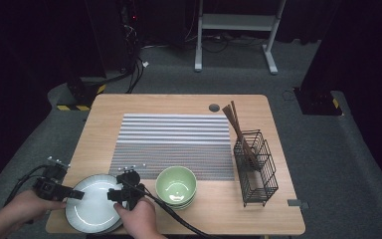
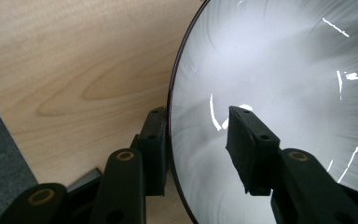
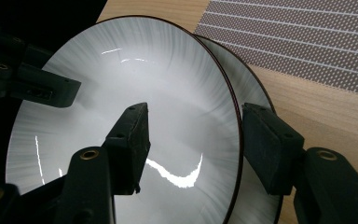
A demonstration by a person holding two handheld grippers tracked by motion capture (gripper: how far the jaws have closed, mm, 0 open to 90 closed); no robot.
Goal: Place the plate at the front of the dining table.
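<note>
Both of my black two-jaw tongs sit at the near left corner of the light wooden table [image 1: 189,102], one on each side of the stack of glossy white round plates with dark rims [image 1: 92,209]. My left tongs [image 1: 77,194] reach in from the stack's left edge. In the left gripper view the rim of the top plate [image 2: 279,84] runs between the jaws, one pad below and outside the rim, the other out over the white face with a gap under it, so these tongs are spread and not pinching. No earlier look at them is on hand to set beside this.

My right tongs [image 1: 115,195] come in from the stack's right edge. In the right gripper view the top plate [image 3: 135,93] is tilted up off the second white plate [image 3: 251,93] beneath it, and its dark rim passes between my jaws. The left pad lies over the white face; the right pad stands just outside the rim, with a sliver of space, so I read them as spread around the rim rather than clamped.

Just right of the plates stands a stack of pale green round bowls [image 1: 176,186]. Beyond lies a grey striped placemat [image 1: 174,144], and far right a black wire rack [image 1: 255,167] holding brown wooden chopsticks [image 1: 236,127].
</note>
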